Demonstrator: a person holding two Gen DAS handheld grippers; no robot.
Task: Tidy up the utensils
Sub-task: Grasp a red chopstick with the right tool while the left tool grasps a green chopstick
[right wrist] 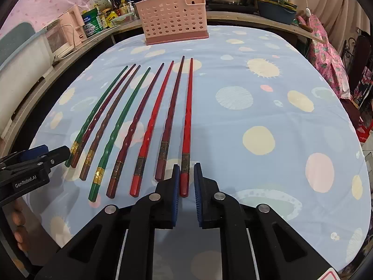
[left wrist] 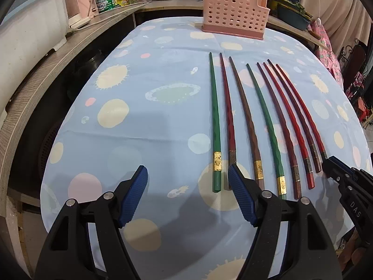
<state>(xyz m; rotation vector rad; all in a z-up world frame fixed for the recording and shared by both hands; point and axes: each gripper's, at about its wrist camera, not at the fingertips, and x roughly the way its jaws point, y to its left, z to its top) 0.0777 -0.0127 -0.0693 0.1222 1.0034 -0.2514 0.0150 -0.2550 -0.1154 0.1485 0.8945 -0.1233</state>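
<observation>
Eight chopsticks [right wrist: 139, 126] lie side by side on the spotted tablecloth [right wrist: 256, 116], thick ends toward the cameras. The pink holder [right wrist: 174, 21] stands at twelve o'clock, well apart from them, with no chopstick seen in it: none looks sorted yet. The right gripper [right wrist: 186, 182] has its jaws nearly closed around the thick end of the rightmost red chopstick [right wrist: 187, 121]; whether the pads press it, I cannot tell. The left gripper [left wrist: 187, 182] hangs released above the green chopstick [left wrist: 215, 121] at the row's nine o'clock end.

You see glossy lacquered chopsticks [right wrist: 186, 126] on matt printed cloth [right wrist: 256, 81]; the far perforated holder [right wrist: 172, 21] looks smooth plastic.
</observation>
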